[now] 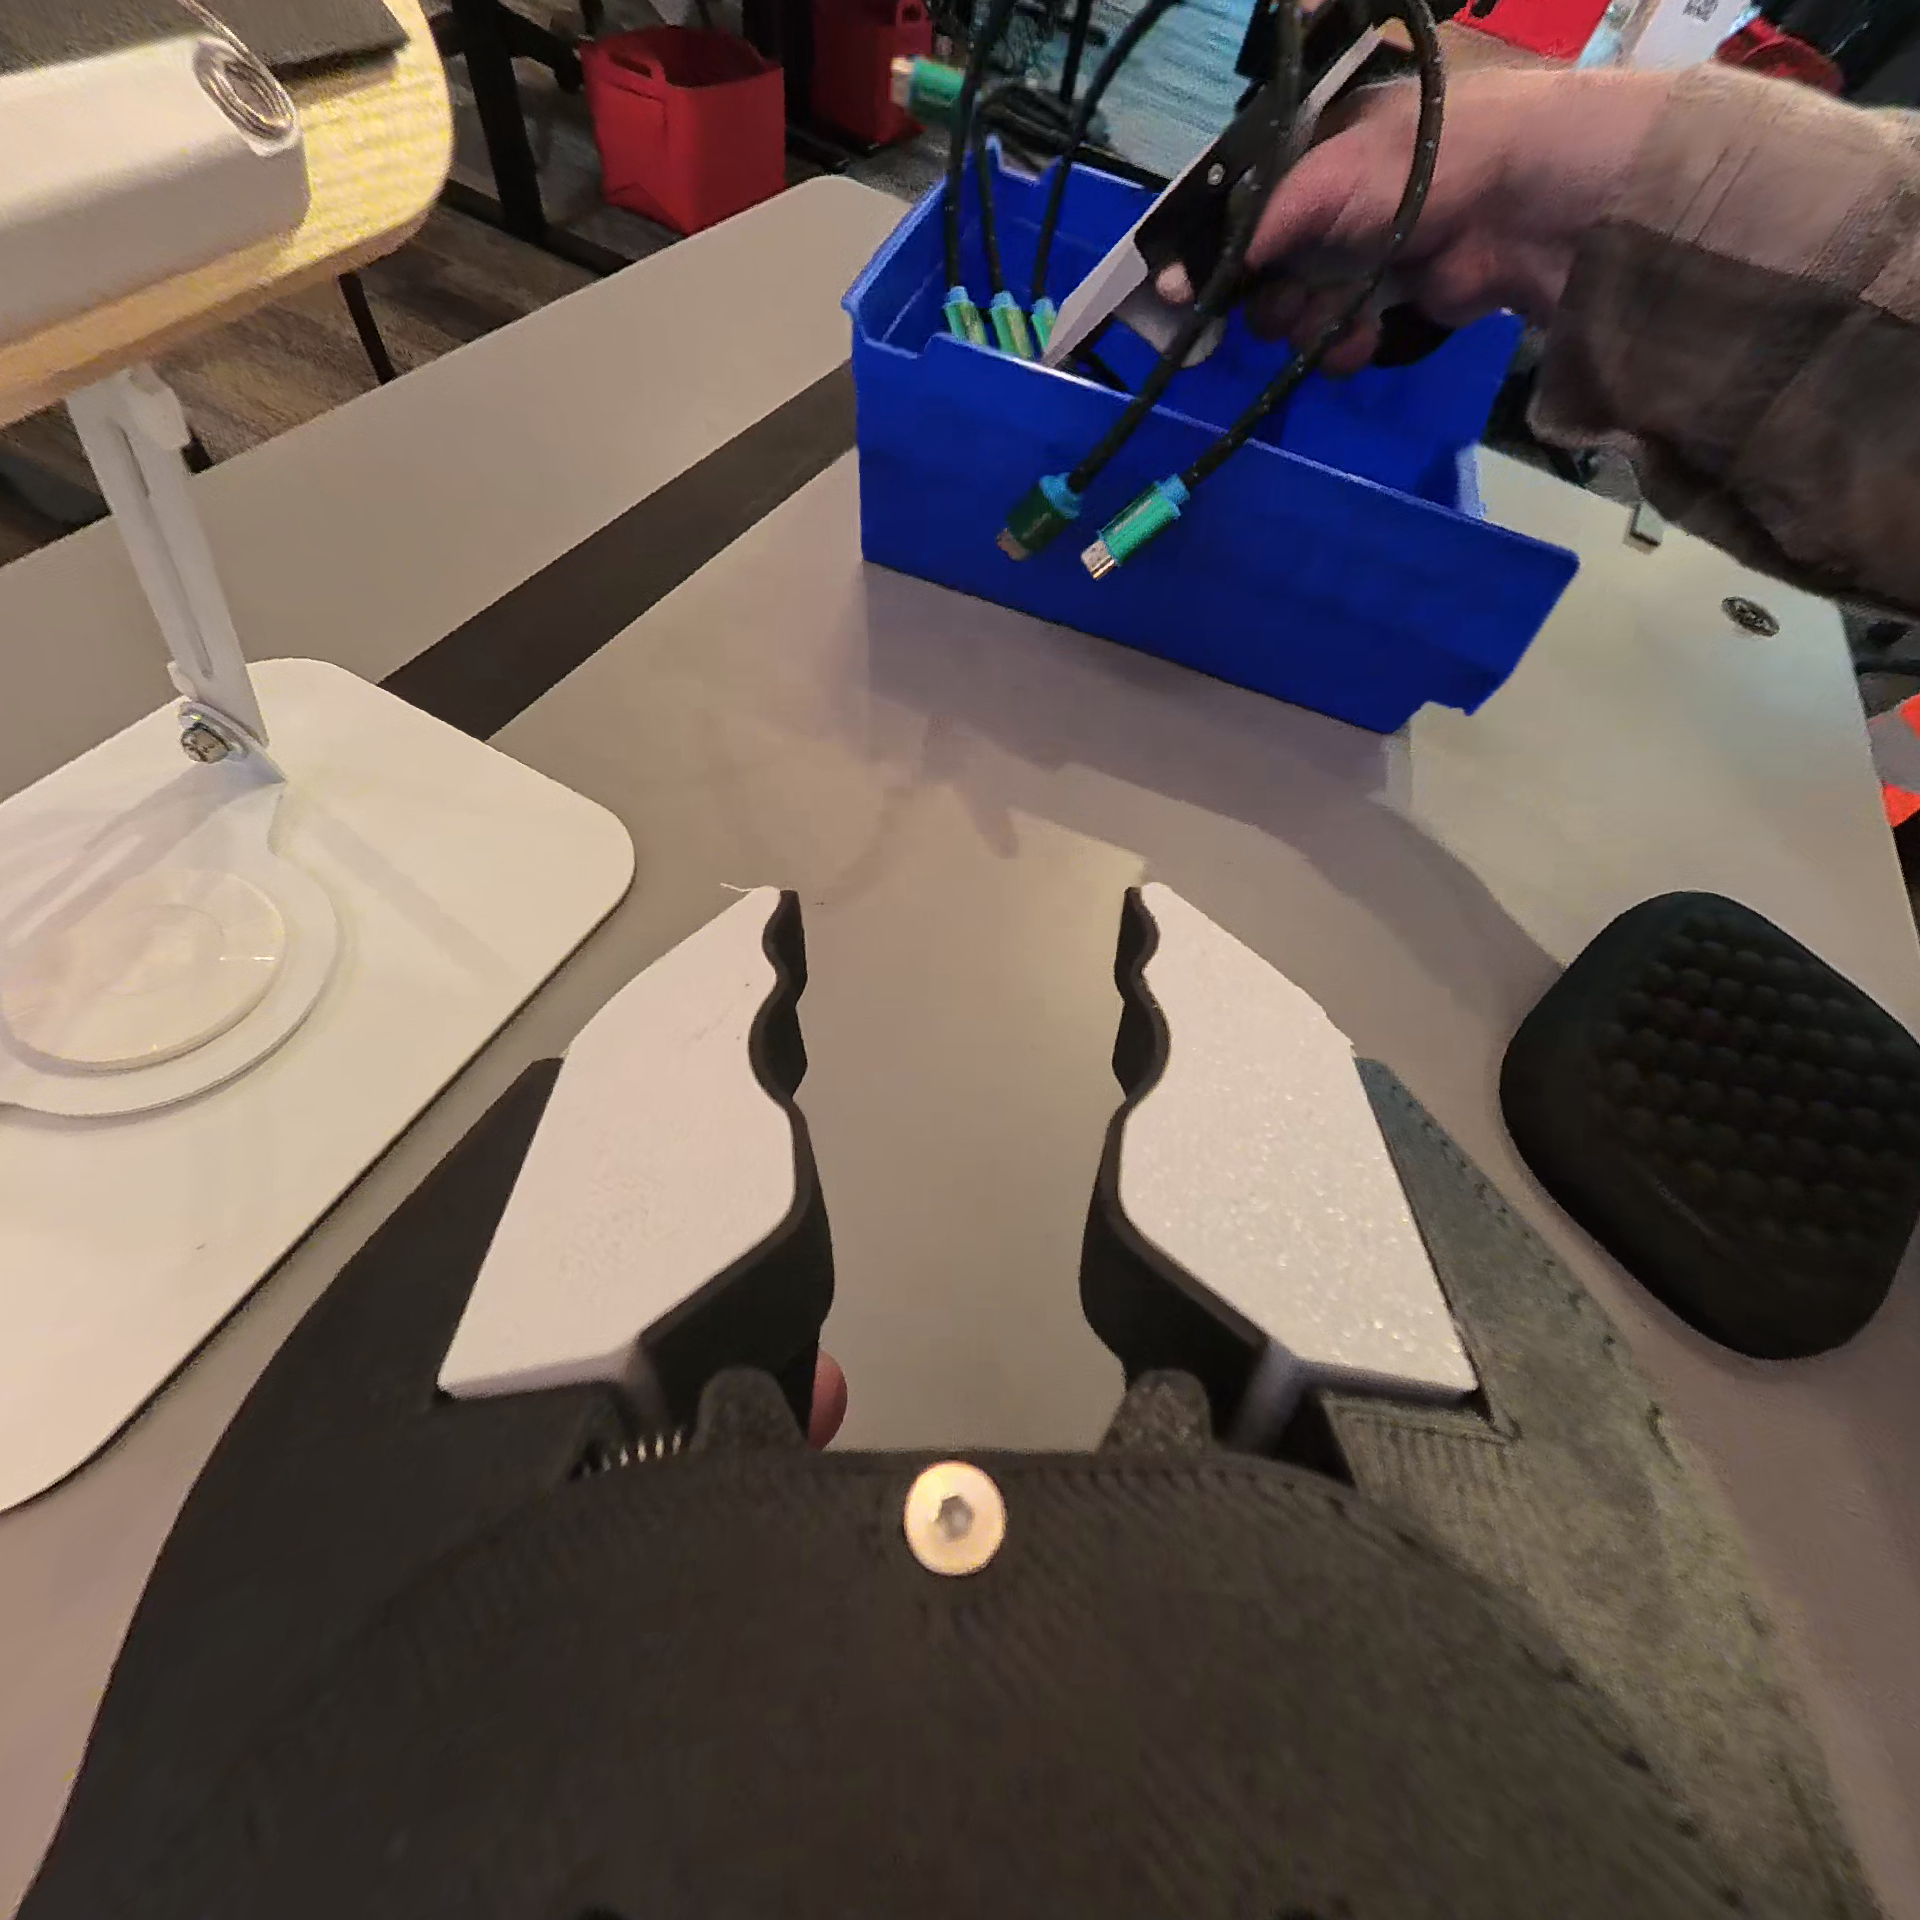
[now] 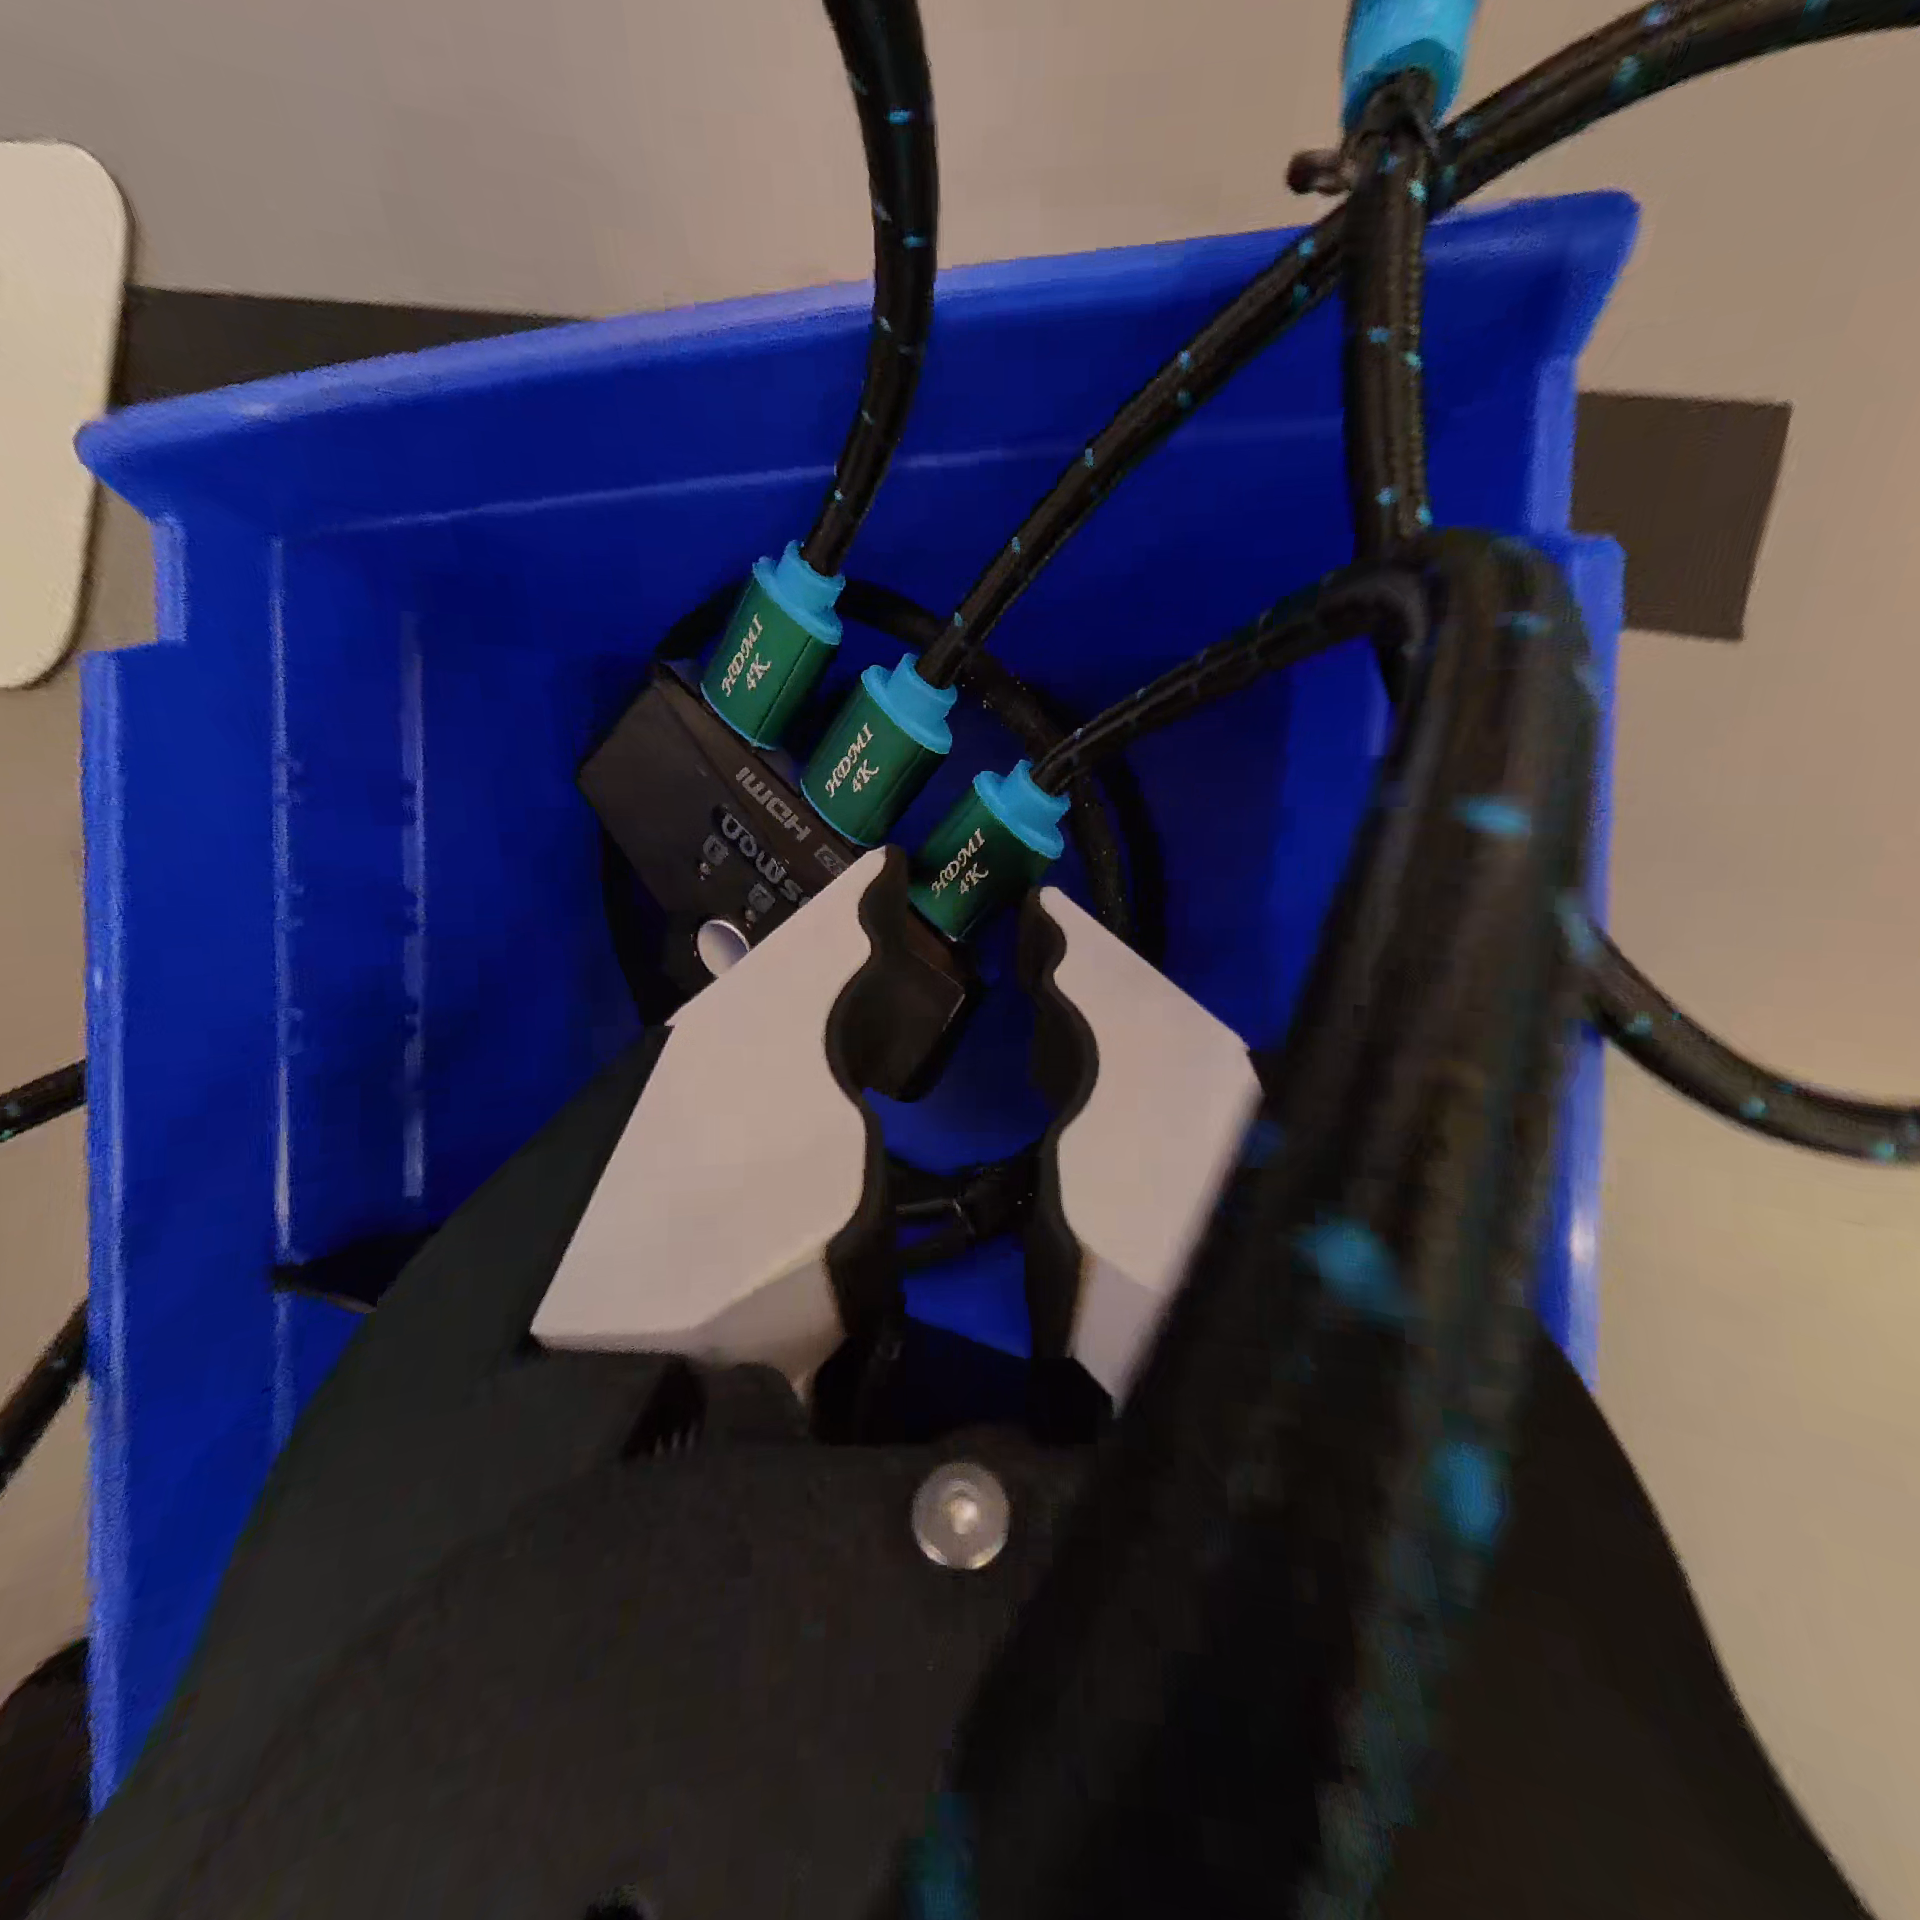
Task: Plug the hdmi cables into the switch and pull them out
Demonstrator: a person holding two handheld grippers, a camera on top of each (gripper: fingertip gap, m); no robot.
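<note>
My right gripper [image 2: 951, 894] is down inside the blue plastic bin [image 2: 343, 831], its white-padded jaws spread and holding nothing, the tips just at the small black HDMI switch [image 2: 686, 800] that lies on the bin floor. Three green metal plugs with light-blue collars sit side by side in the switch; the nearest plug [image 2: 971, 862] lies right between my fingertips, the middle plug [image 2: 868, 769] just beside it. Black braided cables [image 2: 894, 312] rise from them, and a blurred loop of cable [image 2: 1455, 935] is draped over the right side of my gripper.

My left gripper [image 1: 961, 925] hovers, spread and empty, over the bare grey tabletop [image 1: 935, 748], well apart from the bin. Two loose green plugs [image 1: 1081, 525] dangle over the bin's front wall.

As I judge it, the step in hand is pulling out the nearest plug. I would close on the green metal body, not the cable or collar, and draw back along the plug's own axis. The switch looks light and unanchored, so it may lift with the plug; the left gripper could pin it. The draped loop may snag.
</note>
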